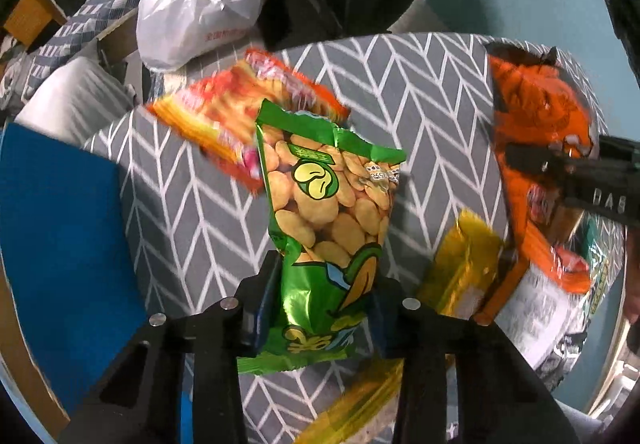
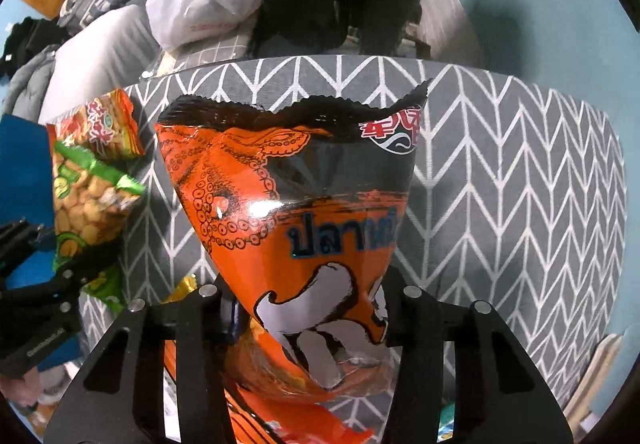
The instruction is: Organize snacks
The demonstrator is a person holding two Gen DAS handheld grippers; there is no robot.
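Partly hidden yellow packet (image 1: pixel 460 264) (label unreadable) beside green bag (image 1: pixel 324 212)

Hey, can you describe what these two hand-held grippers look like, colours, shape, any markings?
Both are matte black. The left hand-held gripper has two angular fingers with cut-out slots, round silver pins on top and dark blue pads inside. The right hand-held gripper has the same build and silver pins. Seen from the left wrist camera, its side carries pale embossed lettering, too blurred to read. No cables or sleeves show.
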